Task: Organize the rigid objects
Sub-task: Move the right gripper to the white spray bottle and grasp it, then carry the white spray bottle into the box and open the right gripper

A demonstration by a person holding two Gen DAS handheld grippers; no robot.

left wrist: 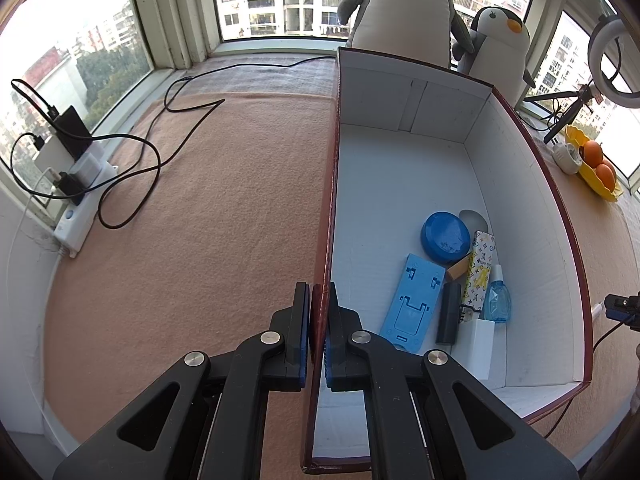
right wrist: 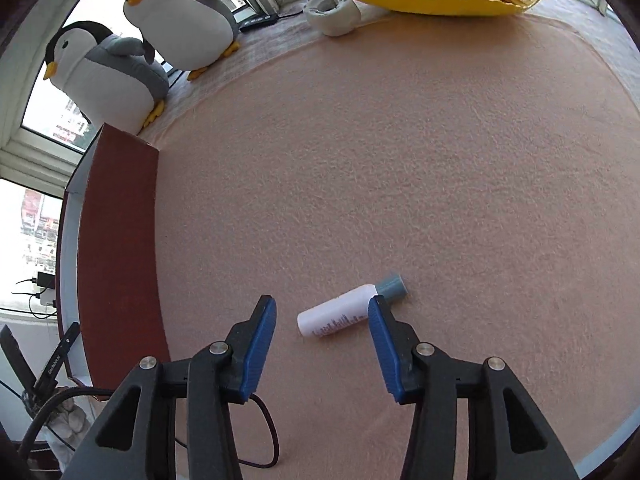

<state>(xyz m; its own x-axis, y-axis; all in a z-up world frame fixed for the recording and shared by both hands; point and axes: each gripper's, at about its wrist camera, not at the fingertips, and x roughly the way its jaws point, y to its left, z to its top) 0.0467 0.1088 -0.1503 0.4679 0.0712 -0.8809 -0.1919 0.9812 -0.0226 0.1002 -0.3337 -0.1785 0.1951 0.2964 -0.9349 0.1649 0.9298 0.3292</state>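
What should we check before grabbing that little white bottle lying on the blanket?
1. Left gripper clamped on the box wall, steadying the box: ok.
2. Right gripper open: ok.
3. White bottle lying alone on the blanket: ok.
4. Bottle fully between the fingers: not ok, its capped end sits behind the right finger.
5. Free space in the box: ok.
6. Bottle cap tight: cannot tell.

Big penguin (left wrist: pixel 404 4): head cut by top edge. Bottle (right wrist: pixel 344 314): label print too small to read, neck partly behind right tool (right wrist: pixel 322 322) finger. Box (left wrist: pixel 532 216): near wall hidden by left tool (left wrist: pixel 319 332). Stand (left wrist: pixel 412 304): foot behind tool arm.
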